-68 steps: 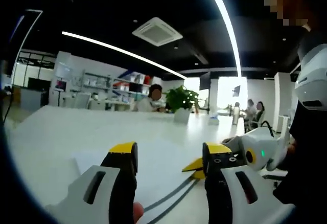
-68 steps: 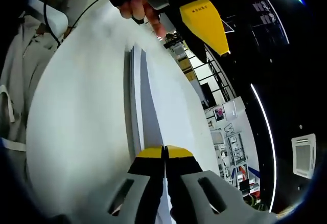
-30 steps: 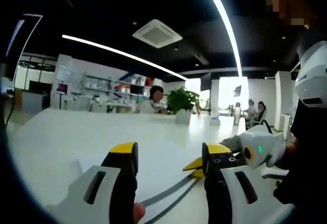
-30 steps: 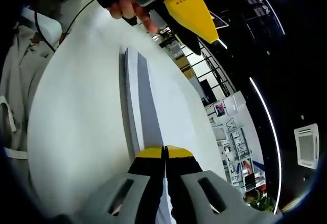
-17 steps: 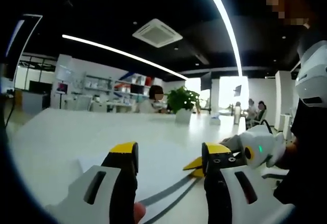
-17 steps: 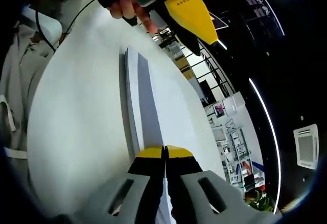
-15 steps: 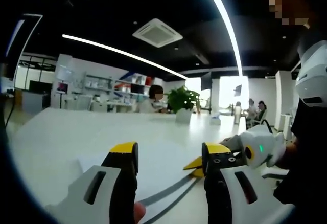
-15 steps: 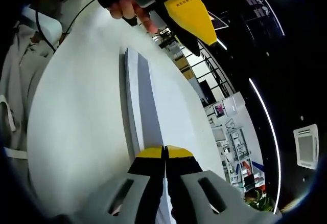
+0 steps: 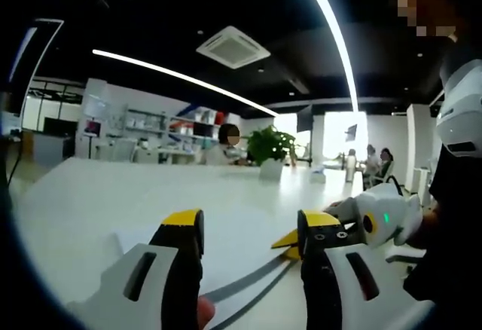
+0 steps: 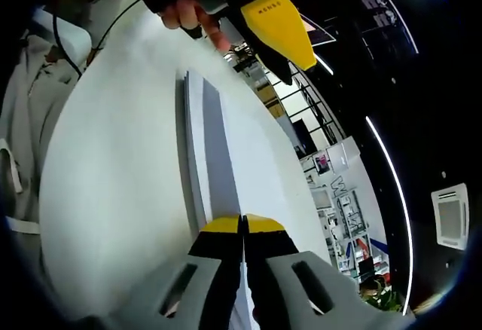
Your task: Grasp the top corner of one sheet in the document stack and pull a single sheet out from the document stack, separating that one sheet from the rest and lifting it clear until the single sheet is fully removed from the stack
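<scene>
Yellow-tipped fingers (image 10: 242, 224) pinch thin white sheet (image 10: 135, 164).

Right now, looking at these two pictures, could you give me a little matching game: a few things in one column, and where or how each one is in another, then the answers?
Column one:
1. right gripper
2. left gripper
3. green leafy potted plant
4. white paper document stack

Column two:
A. far across the white table
B. jaws apart
C. lying flat on the table, grey shadow beside its edge
D. yellow-tipped jaws pressed together on a sheet

Pairs: 1-D, 2-B, 3-A, 4-C
</scene>
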### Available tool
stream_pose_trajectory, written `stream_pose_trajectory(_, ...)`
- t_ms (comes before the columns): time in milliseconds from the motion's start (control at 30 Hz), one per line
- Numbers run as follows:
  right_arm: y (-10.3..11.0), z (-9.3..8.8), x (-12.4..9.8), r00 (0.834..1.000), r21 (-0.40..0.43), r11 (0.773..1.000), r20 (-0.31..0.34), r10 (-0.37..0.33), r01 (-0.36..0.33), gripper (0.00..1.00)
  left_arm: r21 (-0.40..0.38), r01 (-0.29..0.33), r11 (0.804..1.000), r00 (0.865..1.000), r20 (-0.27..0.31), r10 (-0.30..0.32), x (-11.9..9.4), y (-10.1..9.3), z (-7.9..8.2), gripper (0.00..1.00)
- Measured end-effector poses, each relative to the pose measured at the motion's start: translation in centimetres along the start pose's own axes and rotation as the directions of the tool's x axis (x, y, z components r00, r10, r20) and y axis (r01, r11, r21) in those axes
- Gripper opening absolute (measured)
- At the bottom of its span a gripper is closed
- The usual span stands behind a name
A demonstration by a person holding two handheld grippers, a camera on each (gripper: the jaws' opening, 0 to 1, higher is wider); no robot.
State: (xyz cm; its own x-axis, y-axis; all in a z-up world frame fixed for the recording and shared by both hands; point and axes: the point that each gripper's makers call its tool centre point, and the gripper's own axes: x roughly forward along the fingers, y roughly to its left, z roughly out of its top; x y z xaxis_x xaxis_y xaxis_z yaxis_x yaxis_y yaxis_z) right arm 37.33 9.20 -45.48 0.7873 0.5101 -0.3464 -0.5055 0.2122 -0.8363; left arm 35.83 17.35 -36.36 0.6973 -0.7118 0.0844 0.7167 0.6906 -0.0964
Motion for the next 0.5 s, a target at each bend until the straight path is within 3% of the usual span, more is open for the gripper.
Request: stream_pose_trajectory(500,-0.14,-0.06,0.01,1.000,0.032,0.999,0.016,0.000,0.000,0.02,0.006,-0.017,1.000,1.000,-0.005,0.017,-0.42,0.49,-0.26,0.50)
